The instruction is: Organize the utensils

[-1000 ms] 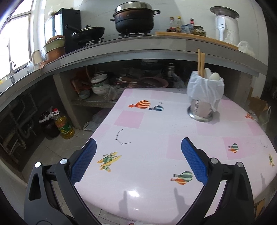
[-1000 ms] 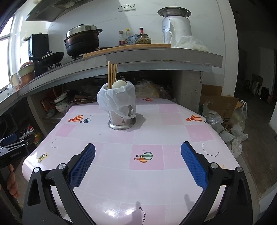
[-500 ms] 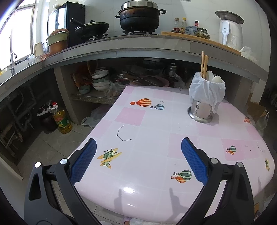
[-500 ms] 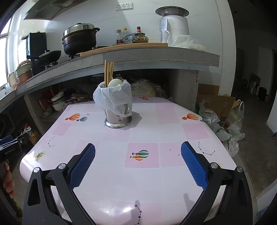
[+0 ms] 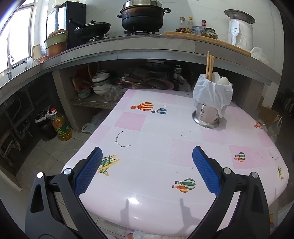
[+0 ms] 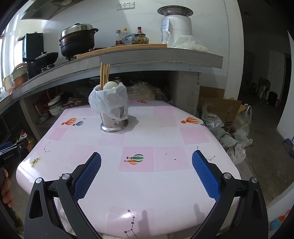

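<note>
On the pink table (image 5: 150,139), toward its far side, stands a steel holder (image 5: 206,117) lined with a white plastic bag (image 5: 213,92); nothing else lies loose on the tabletop. Behind it runs the counter (image 5: 128,46) with a black pot (image 5: 142,15) on the burner.

Inside the holder, wooden chopsticks (image 5: 209,63) stand upright beside pale spoons (image 5: 223,80), all well away from both tools. The holder looks heavy-based and stable, but its bag is soft and loose, so it would likely slip or bunch under a grip; better to pinch the steel wall low down, or leave it alone. The chopsticks should be light, stiff and smooth, likely to roll; take them by the bare upper shafts, as a bundle. The spoons look like ceramic, hard and chippable, best held at the bowl end that pokes out.

The left gripper (image 5: 147,161) hovers over the near edge, level, pointing across the table, fingers spread wide and empty. The right gripper (image 6: 146,162) hangs likewise over its near edge, aimed nearly at the holder, fingers wide apart, holding nothing.
</note>
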A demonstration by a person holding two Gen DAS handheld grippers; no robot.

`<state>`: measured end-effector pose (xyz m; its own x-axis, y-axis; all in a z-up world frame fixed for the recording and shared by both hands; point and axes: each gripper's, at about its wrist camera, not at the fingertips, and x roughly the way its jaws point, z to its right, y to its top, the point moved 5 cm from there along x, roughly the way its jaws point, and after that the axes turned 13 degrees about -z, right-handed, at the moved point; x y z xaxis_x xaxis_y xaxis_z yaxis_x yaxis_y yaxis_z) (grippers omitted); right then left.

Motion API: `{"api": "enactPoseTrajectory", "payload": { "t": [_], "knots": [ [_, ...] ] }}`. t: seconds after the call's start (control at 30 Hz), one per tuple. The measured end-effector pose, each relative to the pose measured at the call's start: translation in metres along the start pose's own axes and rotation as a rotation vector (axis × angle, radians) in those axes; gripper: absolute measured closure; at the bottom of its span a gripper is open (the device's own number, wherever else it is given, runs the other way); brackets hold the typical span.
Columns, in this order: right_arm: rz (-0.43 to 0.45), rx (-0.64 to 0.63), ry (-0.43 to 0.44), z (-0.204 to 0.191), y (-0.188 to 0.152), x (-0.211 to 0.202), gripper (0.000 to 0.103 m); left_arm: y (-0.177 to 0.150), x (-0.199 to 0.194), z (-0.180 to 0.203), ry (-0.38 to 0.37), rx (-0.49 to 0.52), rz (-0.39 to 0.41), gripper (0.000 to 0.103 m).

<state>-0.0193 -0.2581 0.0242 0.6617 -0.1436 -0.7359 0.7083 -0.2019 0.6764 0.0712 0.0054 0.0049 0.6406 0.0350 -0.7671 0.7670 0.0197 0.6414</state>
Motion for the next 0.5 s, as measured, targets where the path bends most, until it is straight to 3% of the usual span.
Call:
{"api": "enactPoseTrajectory", "payload": {
  "t": [0.5],
  "knots": [
    [0.006,0.011,-0.014,0.0069,-0.0020,-0.0072,0.007,-0.0018,-0.0013,0.0058,-0.010,0.011,-0.008,0.008]
  ]
}}
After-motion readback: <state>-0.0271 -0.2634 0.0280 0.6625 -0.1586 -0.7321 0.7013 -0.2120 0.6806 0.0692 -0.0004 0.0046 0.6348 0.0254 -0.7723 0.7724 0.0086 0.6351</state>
